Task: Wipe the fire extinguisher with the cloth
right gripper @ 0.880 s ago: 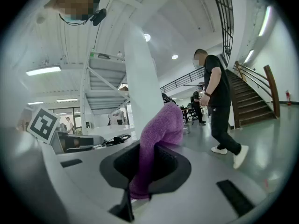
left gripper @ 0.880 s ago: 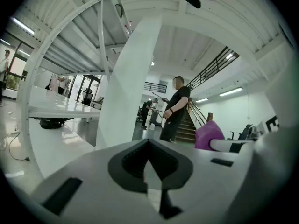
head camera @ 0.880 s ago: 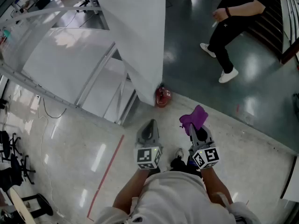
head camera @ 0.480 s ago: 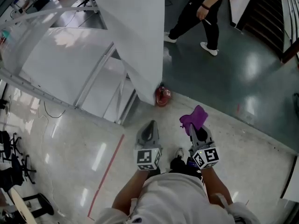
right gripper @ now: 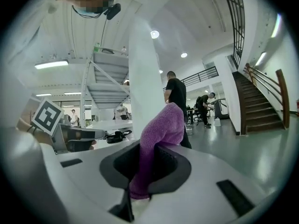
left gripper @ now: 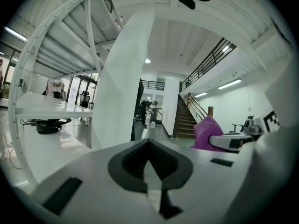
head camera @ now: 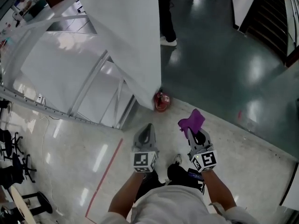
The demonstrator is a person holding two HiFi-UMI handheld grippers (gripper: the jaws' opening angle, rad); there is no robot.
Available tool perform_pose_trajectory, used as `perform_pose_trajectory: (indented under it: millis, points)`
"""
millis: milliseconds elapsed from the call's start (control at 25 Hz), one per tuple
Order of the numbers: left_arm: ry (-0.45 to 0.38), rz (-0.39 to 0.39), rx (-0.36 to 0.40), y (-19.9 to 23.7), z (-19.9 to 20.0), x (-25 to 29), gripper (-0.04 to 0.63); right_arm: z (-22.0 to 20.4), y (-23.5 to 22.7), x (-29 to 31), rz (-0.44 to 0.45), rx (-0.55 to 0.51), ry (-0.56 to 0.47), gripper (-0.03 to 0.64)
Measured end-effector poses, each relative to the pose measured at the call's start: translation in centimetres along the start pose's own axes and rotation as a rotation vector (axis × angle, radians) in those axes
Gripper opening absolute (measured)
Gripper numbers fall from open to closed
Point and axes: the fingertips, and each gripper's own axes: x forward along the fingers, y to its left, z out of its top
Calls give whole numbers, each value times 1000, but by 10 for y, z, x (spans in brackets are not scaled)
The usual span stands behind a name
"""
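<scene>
A red fire extinguisher (head camera: 160, 101) stands on the floor at the foot of a white pillar (head camera: 126, 36), seen from above in the head view. My right gripper (head camera: 191, 128) is shut on a purple cloth (head camera: 191, 120), which sticks up past its jaws (right gripper: 161, 134). My left gripper (head camera: 148, 128) is shut with nothing in it (left gripper: 148, 168). Both grippers are held side by side, short of the extinguisher and above the floor. The cloth also shows at the right of the left gripper view (left gripper: 207, 133).
White slanted frame beams (head camera: 88, 85) run left of the pillar. A red floor line (head camera: 104, 176) lies at the left. A person (head camera: 167, 17) walks on the dark floor behind the pillar. A staircase (right gripper: 257, 101) rises at the right. Office chairs (head camera: 11, 164) stand at far left.
The view has moved forward a little toward the pillar and extinguisher. The person in black has walked from the upper right to behind the pillar. Both grippers stay as they were.
</scene>
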Motion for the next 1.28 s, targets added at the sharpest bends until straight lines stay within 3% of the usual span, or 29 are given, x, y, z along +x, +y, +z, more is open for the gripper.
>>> perform_pose_trajectory:
  millis: [360,680,880,1040,1280]
  points:
    - [-11,15,-4,12,-15,55,5,-41,-43,67,43,17,20,52]
    - [17,-32,-11,76,-33,123,5,-73,-58,131,-24,17,52,54]
    - [24,-50,8,93,-52,158,5,-103,-76,165,-56,29,73,52]
    - [17,-67,3,94,-89,185,5,-151,-94,204,-15,-25,99,54]
    - [20,-152,-21,98,-186,231,5,-273,-132,270,90,-107,152,52]
